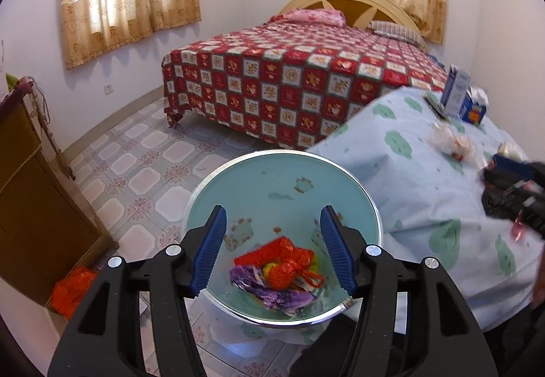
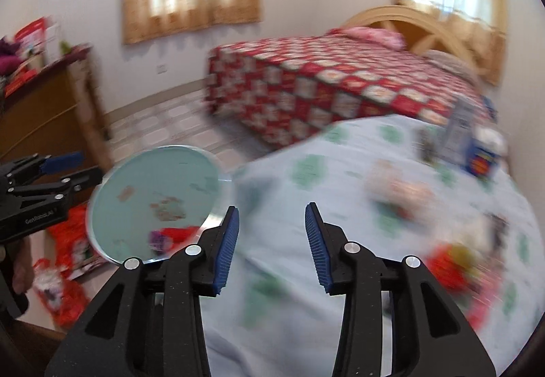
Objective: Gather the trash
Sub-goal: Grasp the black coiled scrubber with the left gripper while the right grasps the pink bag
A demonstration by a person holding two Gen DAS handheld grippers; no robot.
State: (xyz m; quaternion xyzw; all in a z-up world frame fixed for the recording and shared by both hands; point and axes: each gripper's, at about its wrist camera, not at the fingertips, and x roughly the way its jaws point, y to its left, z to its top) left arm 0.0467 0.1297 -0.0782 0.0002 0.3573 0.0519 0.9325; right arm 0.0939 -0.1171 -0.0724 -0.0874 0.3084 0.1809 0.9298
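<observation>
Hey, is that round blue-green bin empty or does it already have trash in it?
Not empty. The left wrist view looks down into the bin, where crumpled red-orange wrappers and a purple wrapper lie on its bottom; most of it is unfilled.

Bin (image 1: 282, 182) at lower centre of the left wrist view, wrappers (image 1: 279, 274) inside it, left gripper (image 1: 272, 249) just above with nothing between its parted jaws. Cloth-covered table (image 1: 425, 193) right of the bin, cartons (image 1: 463, 97) at its far edge, loose wrappers (image 2: 453, 268) nearer. Bed (image 1: 289, 80) behind, cabinet (image 1: 30, 206) far left.
</observation>
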